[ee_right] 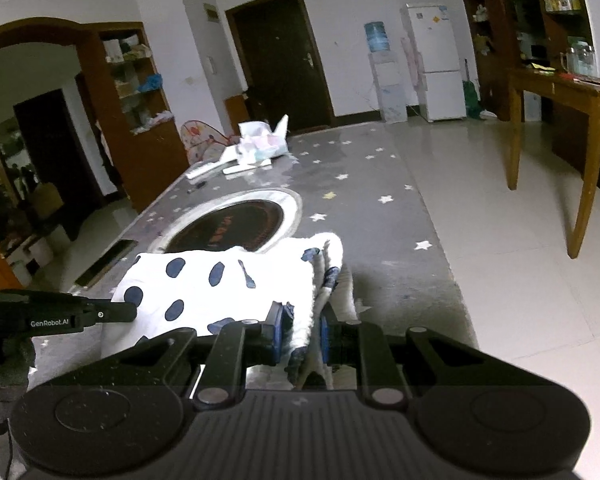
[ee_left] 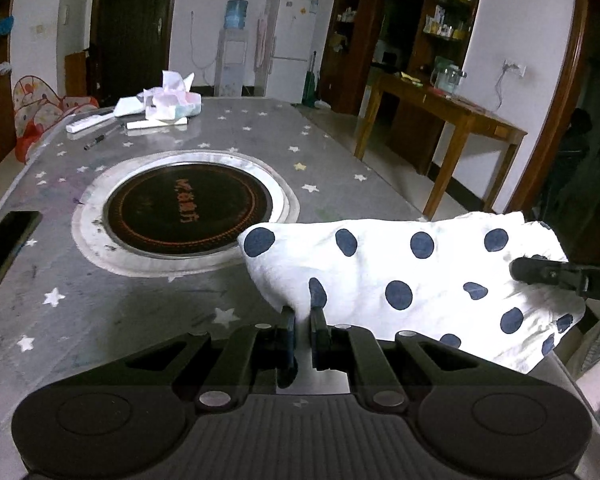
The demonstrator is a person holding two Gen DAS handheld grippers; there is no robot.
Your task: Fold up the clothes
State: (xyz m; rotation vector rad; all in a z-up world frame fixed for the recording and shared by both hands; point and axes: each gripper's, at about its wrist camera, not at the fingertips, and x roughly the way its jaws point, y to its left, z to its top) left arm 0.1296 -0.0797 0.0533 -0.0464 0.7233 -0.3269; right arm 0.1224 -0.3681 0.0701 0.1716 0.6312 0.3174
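On the grey star-printed table [ee_left: 148, 292], a dark phone [ee_left: 8, 256] lies at nine o'clock and a round black hob [ee_left: 188, 210] sits centre; tissues [ee_left: 172, 100], perhaps with a remote, lie at eleven. The left gripper [ee_left: 303, 316] pinches the white polka-dot garment [ee_left: 380, 264] at five o'clock; the right gripper [ee_right: 302, 328] clamps its bunched edge. A fridge [ee_left: 290, 44] stands at twelve, a wooden desk [ee_left: 452, 112] at two.

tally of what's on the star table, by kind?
Polka-dot garment: 1
Phone: 1
Remote: 1
Pen: 1
Tissue pack: 1
Total: 5
Both grippers, left and right, grip the garment.
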